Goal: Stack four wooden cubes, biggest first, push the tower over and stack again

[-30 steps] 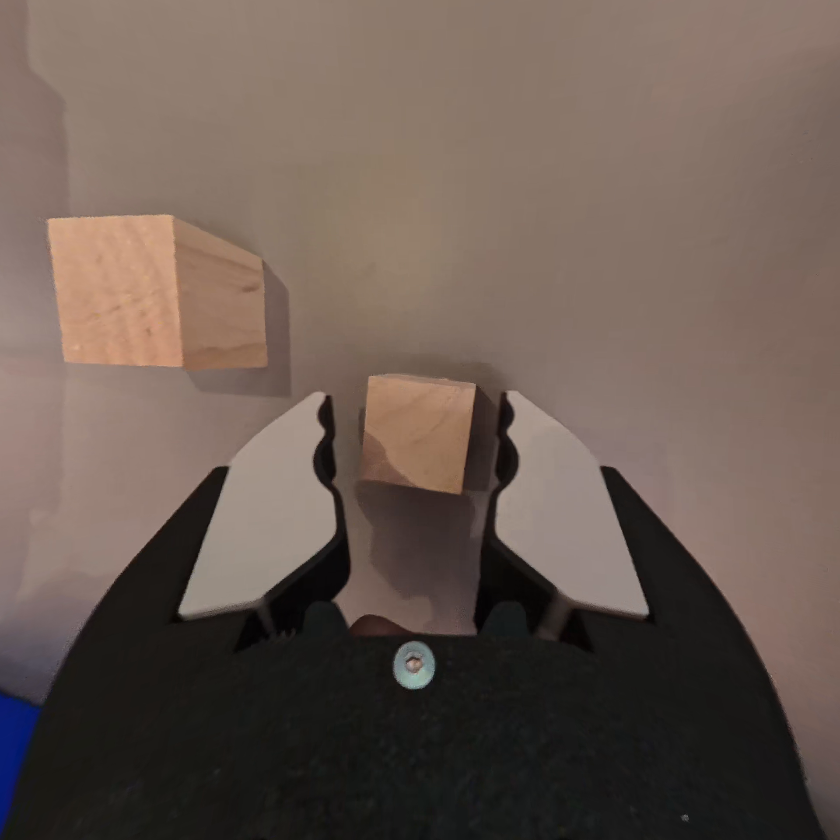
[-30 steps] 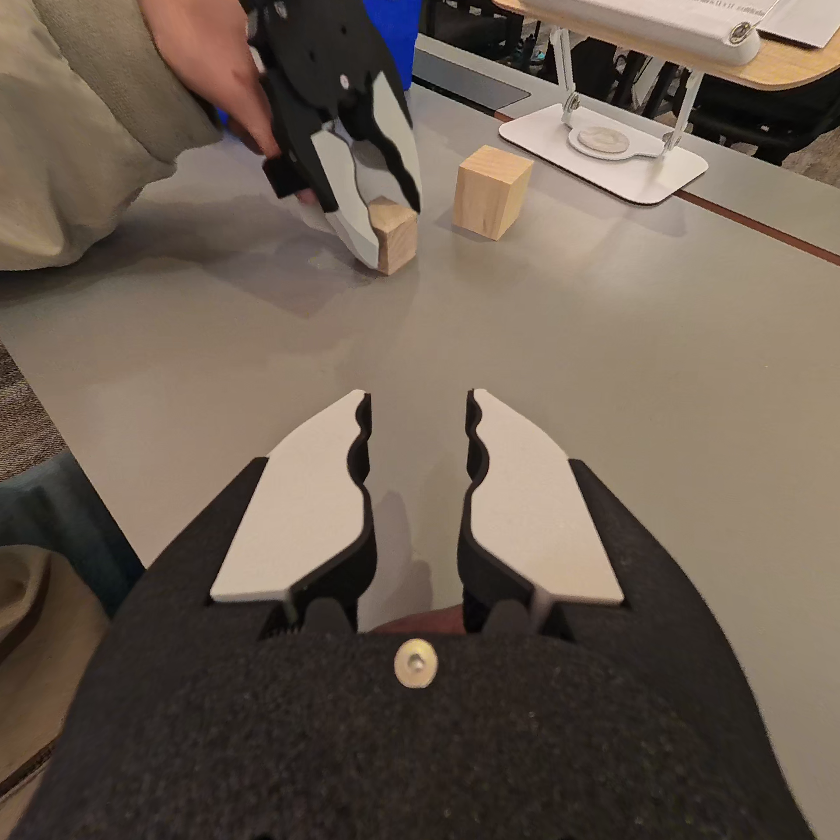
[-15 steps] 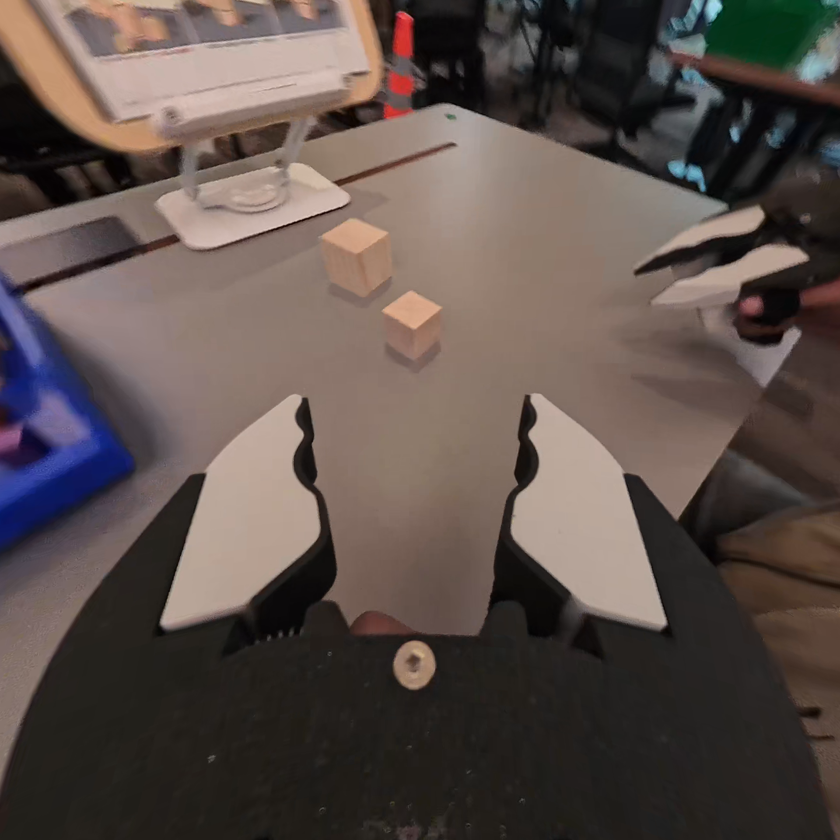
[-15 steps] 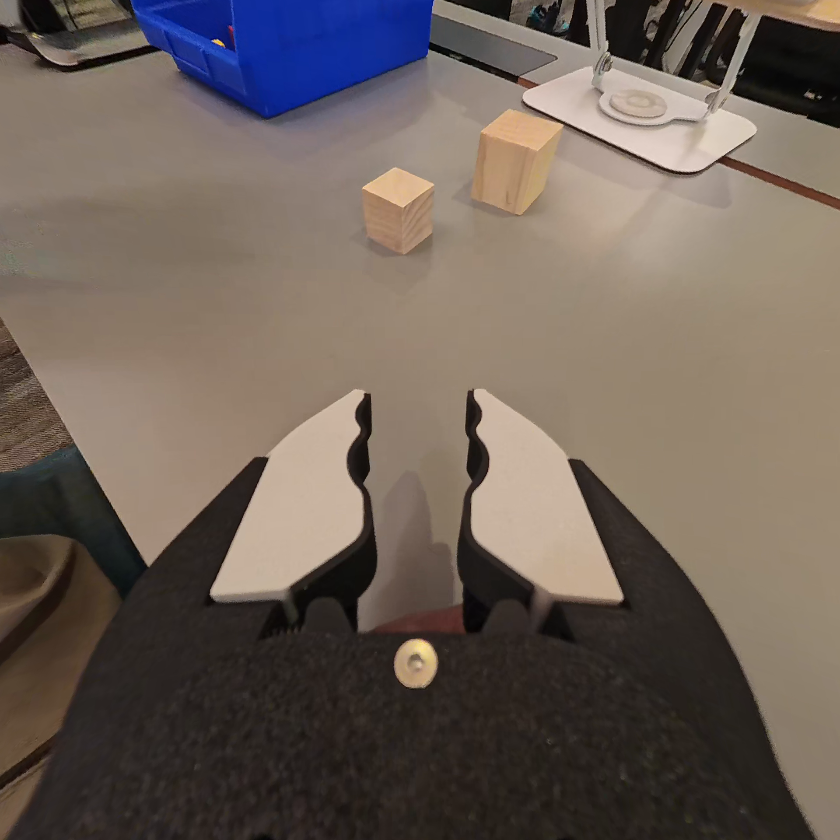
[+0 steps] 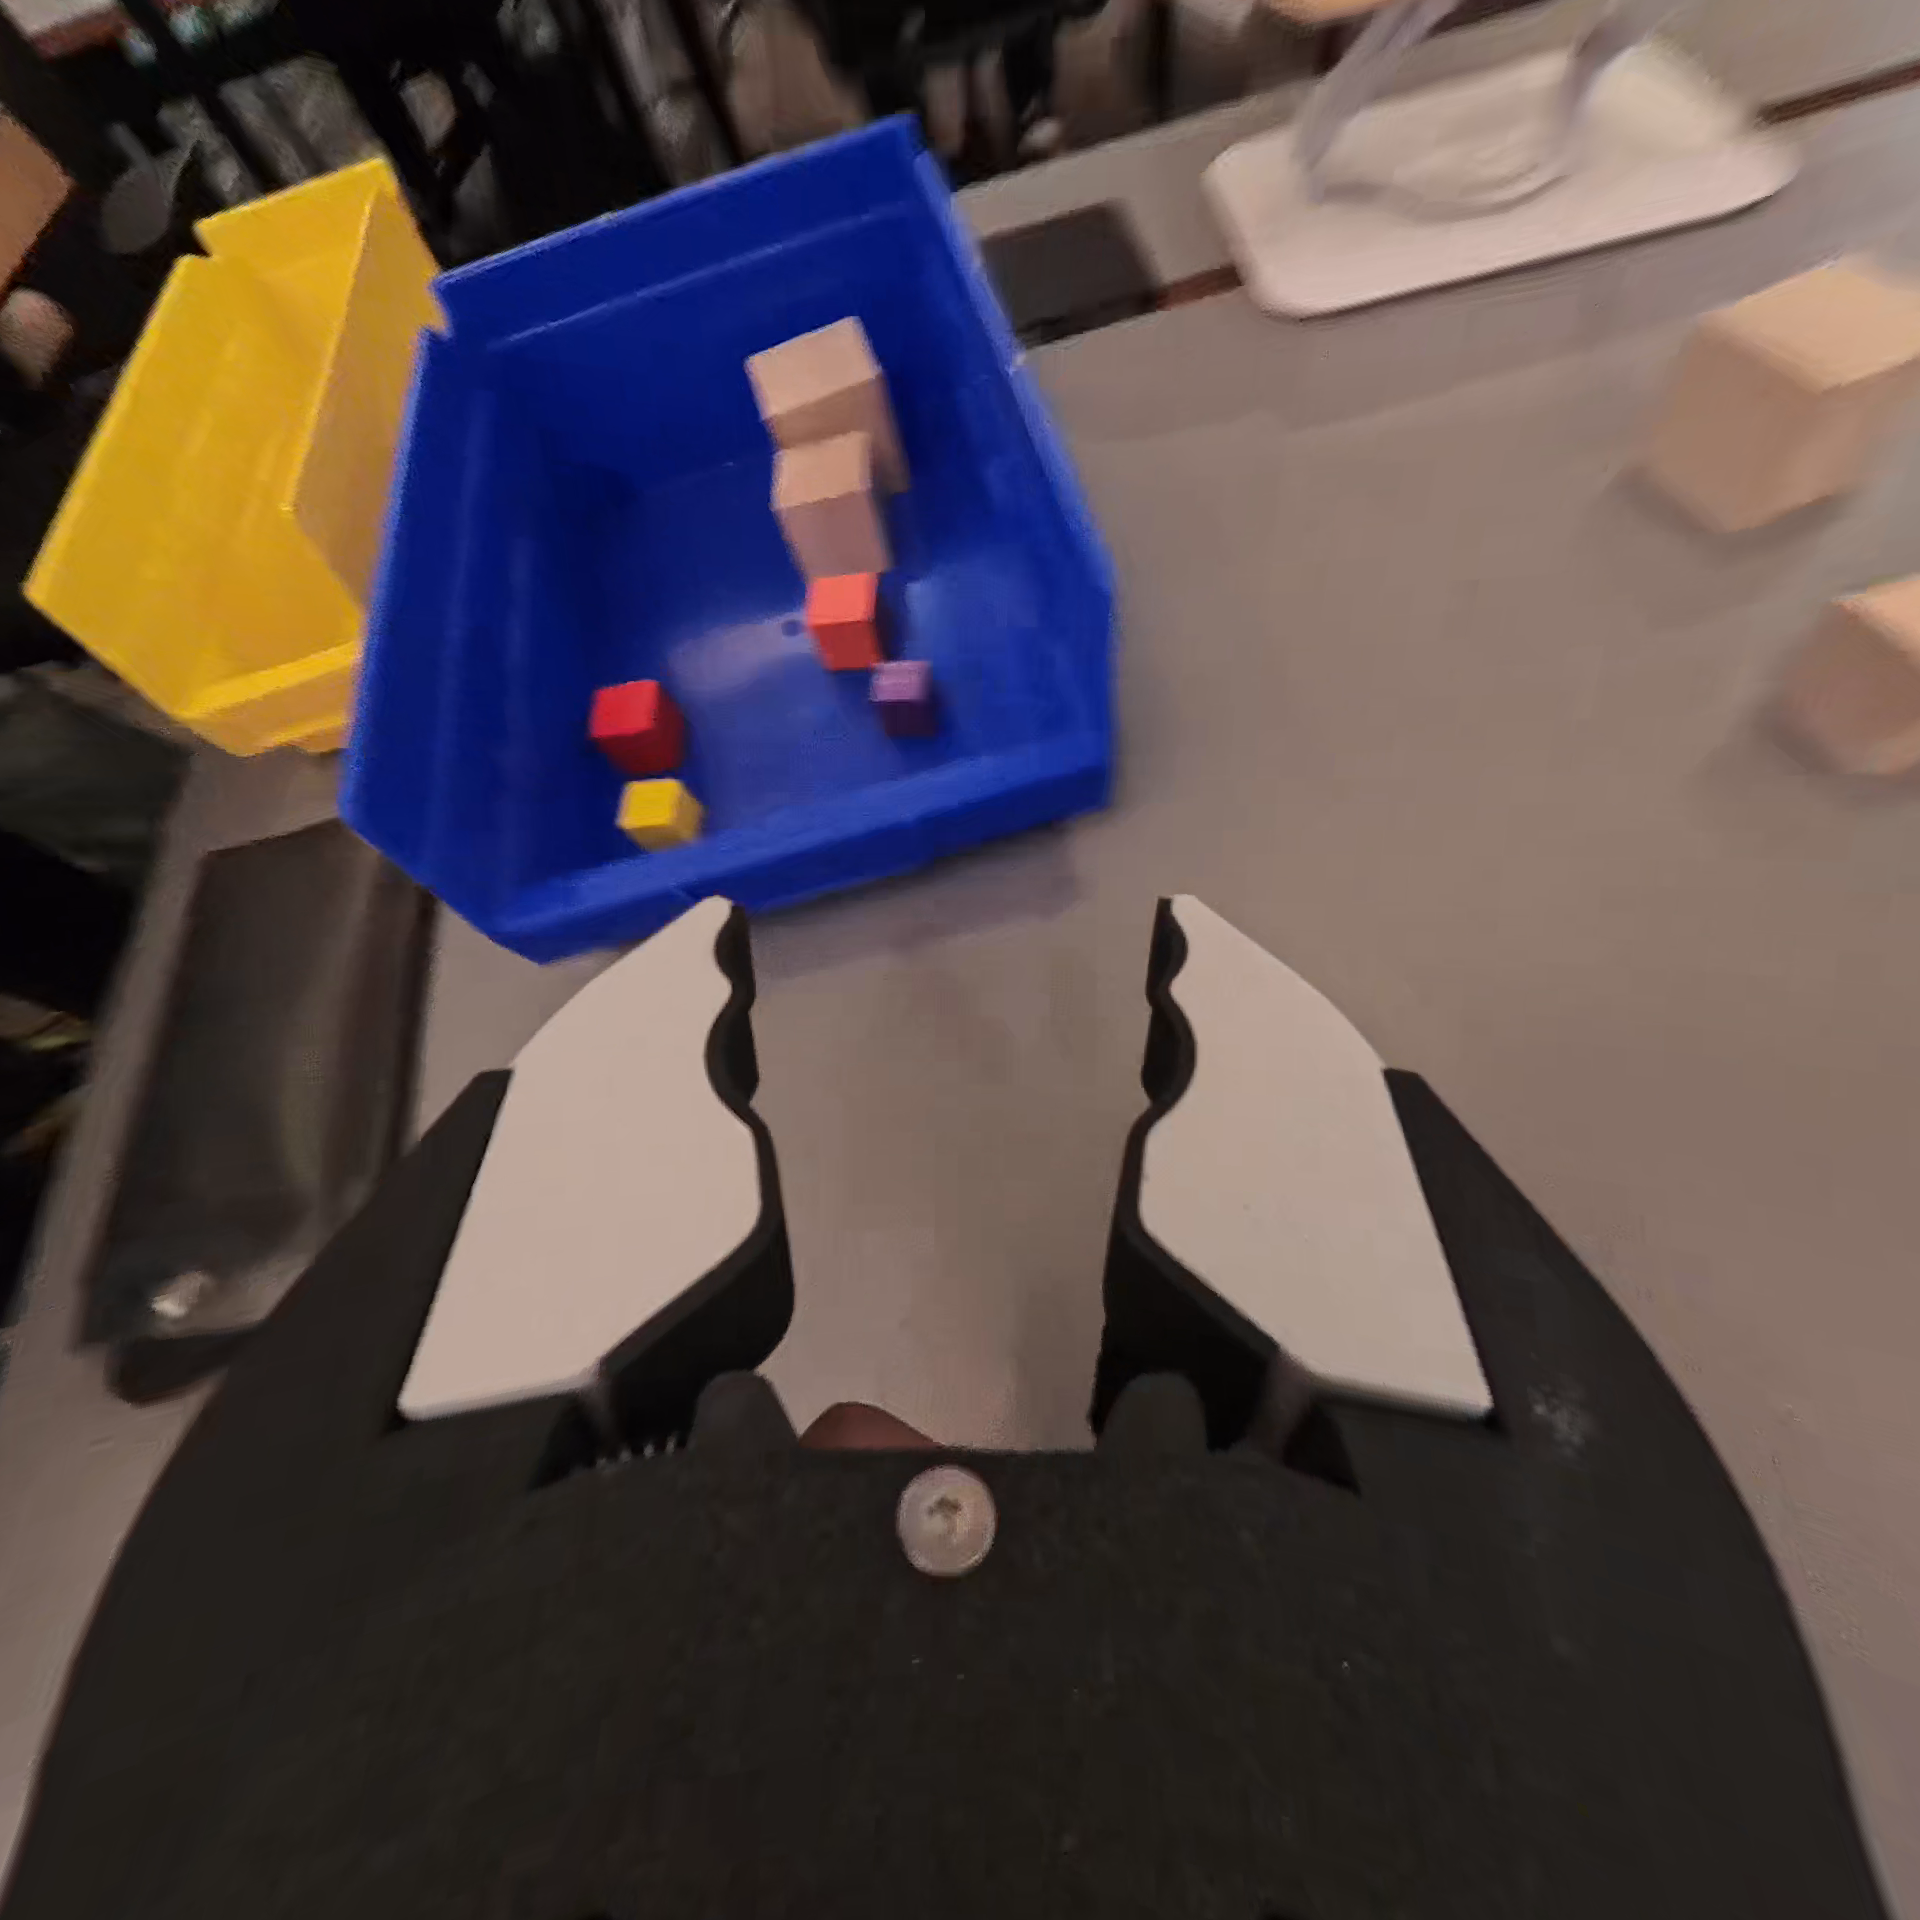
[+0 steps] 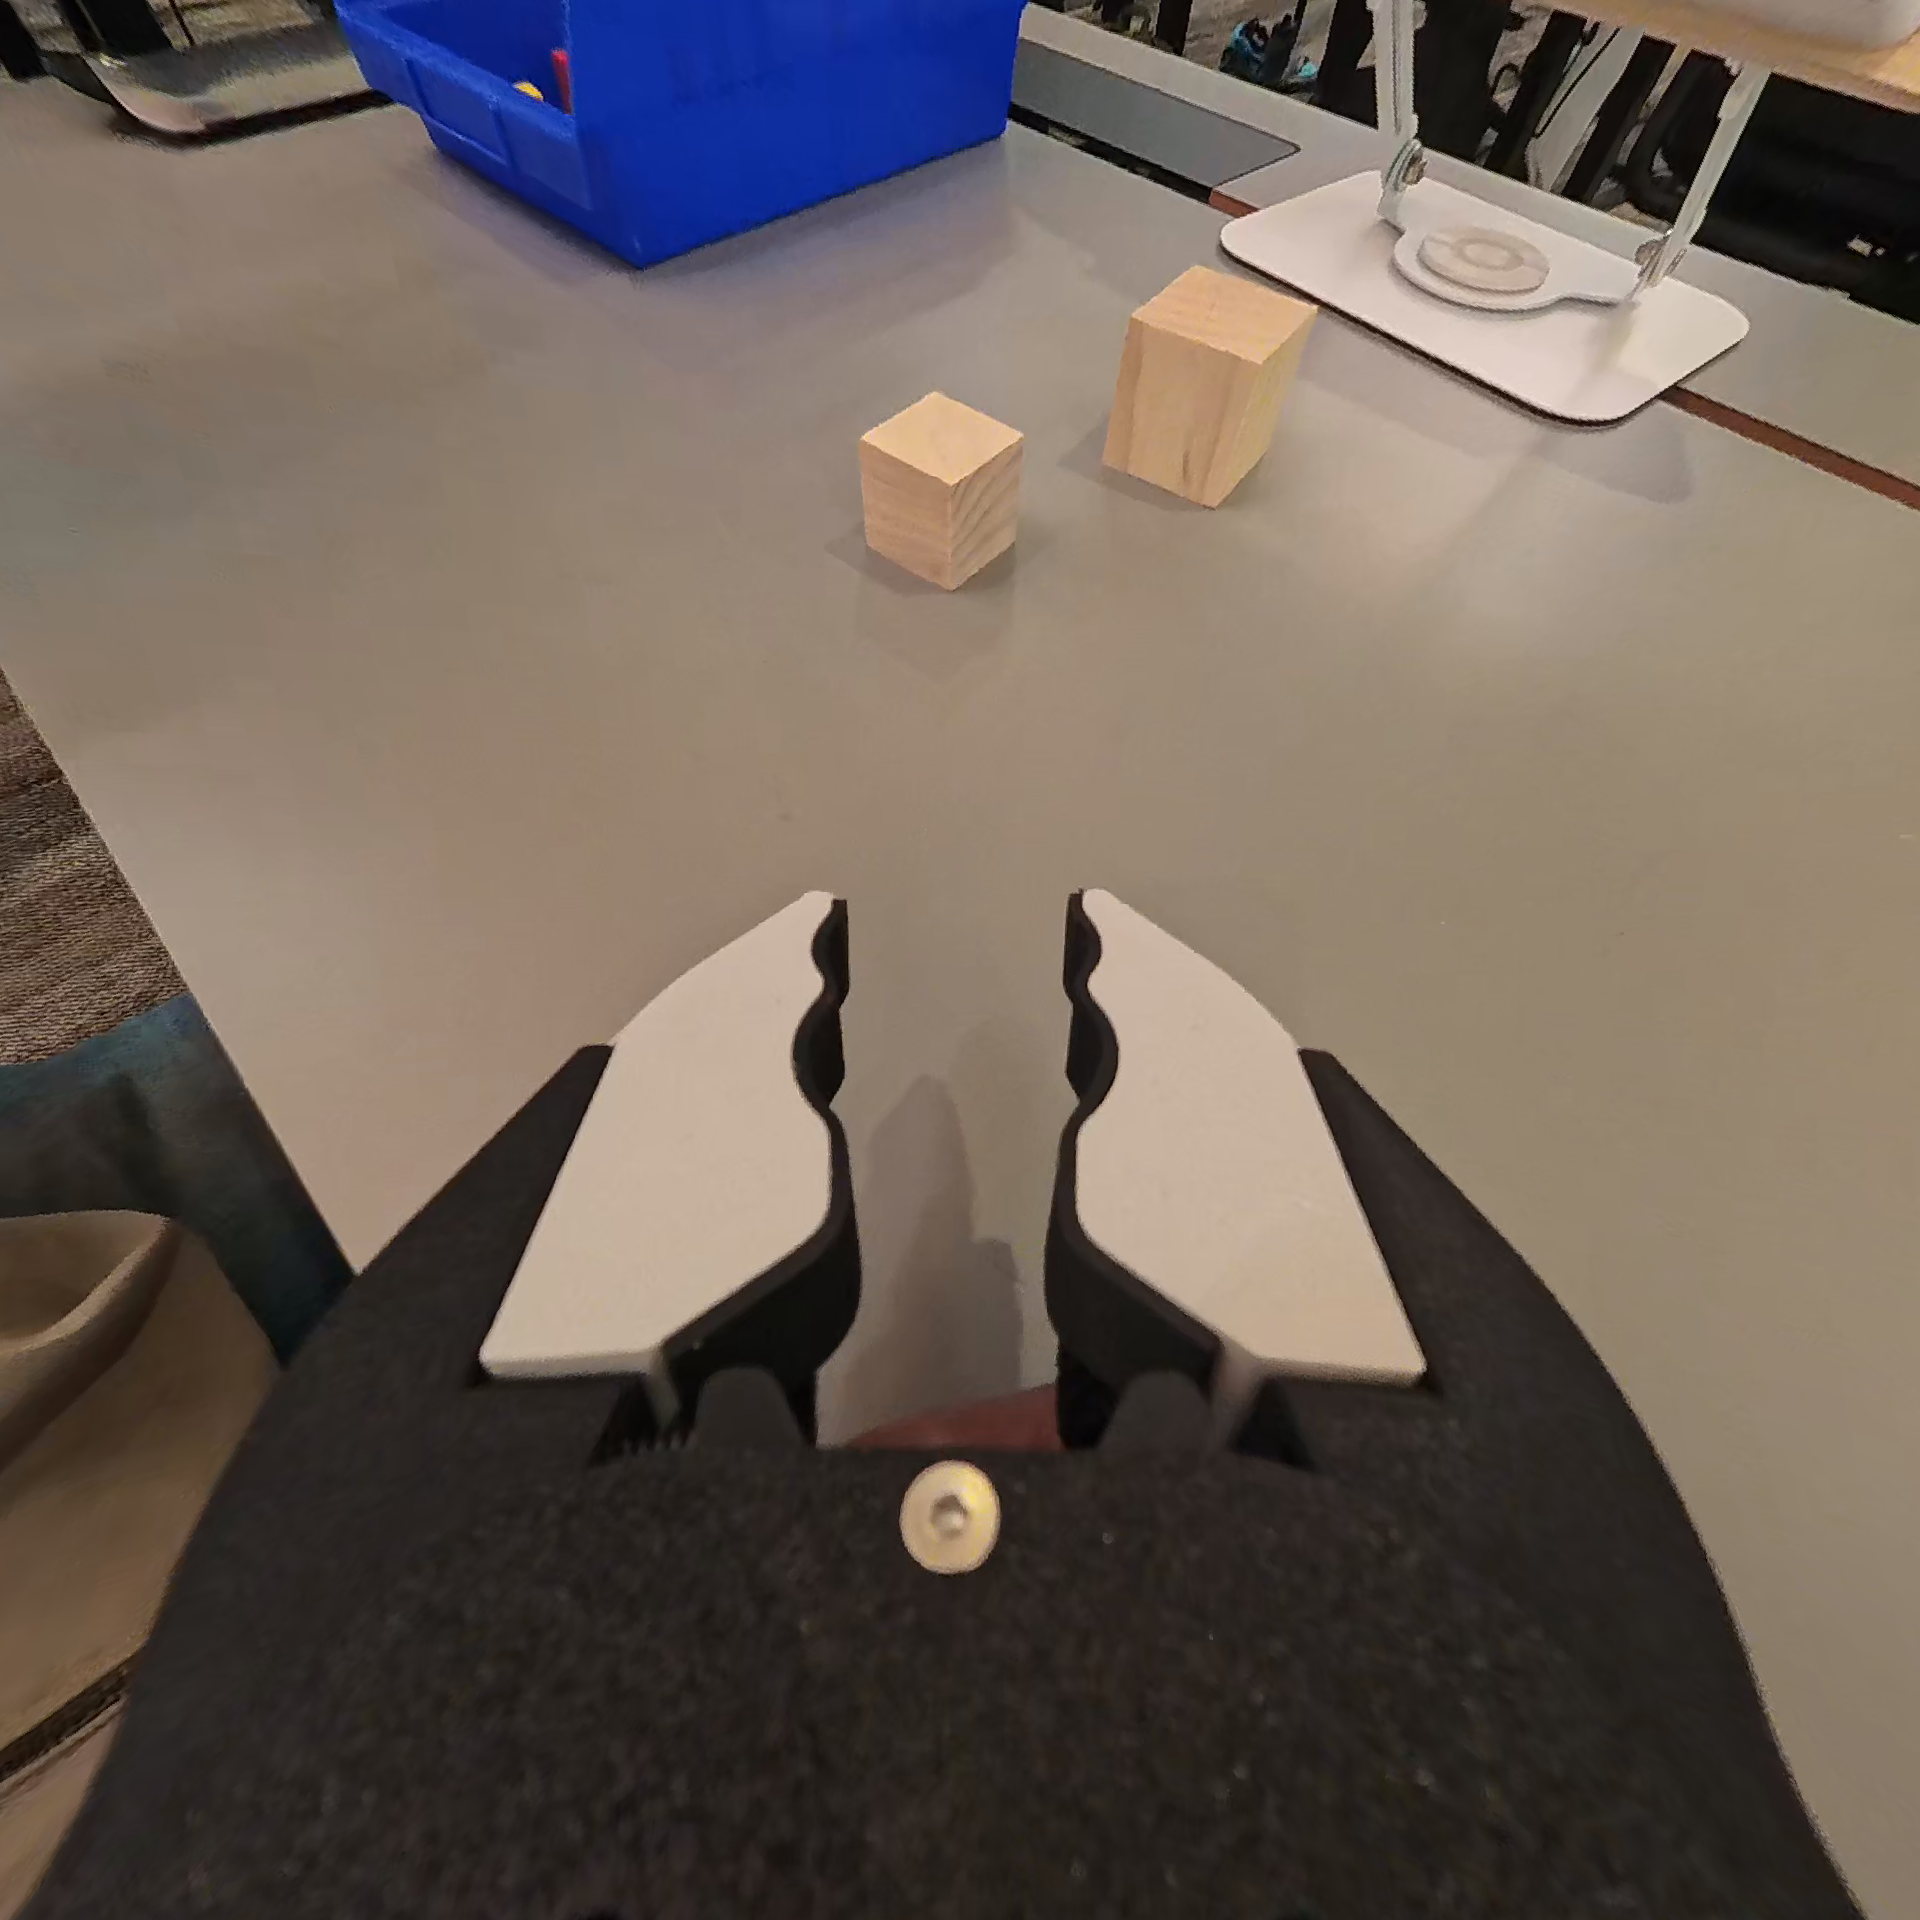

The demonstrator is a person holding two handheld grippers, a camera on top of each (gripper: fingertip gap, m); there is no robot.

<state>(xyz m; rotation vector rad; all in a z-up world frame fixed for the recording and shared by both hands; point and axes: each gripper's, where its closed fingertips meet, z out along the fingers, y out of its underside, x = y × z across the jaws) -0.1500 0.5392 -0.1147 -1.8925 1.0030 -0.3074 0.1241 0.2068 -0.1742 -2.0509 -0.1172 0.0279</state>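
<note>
— Where are the wooden cubes?

— Two stand on the grey table [image 6: 1455, 831], apart and unstacked: a smaller pale wooden cube [image 6: 940, 488] at about twelve o'clock from the right gripper [image 6: 956, 914], and a larger pale wooden cube [image 6: 1205, 384] just beyond it toward one o'clock. Two more plain wooden cubes [image 5: 826, 447] sit inside the blue plastic bin [image 5: 1049, 540], touching, one behind the other.

— Anything else in that bin?

— Small coloured cubes: an orange one [image 5: 844, 618] right against the nearer wooden cube, a purple one [image 5: 902, 696] beside it, a red one [image 5: 636, 724] and a yellow one [image 5: 659, 812] toward the near wall.

— And the jaws?

— Both sets stand apart with nothing between them. The left gripper [image 5: 945, 920] hangs above the table, the bin at eleven to twelve o'clock; that view is blurred, with the two table cubes at two o'clock.

— What surrounds all this?

— A yellow plastic bin [image 5: 197, 499] at ten o'clock beside the blue one, and a white flat-based stand [image 6: 1496, 301] at one o'clock past the larger cube.
</note>
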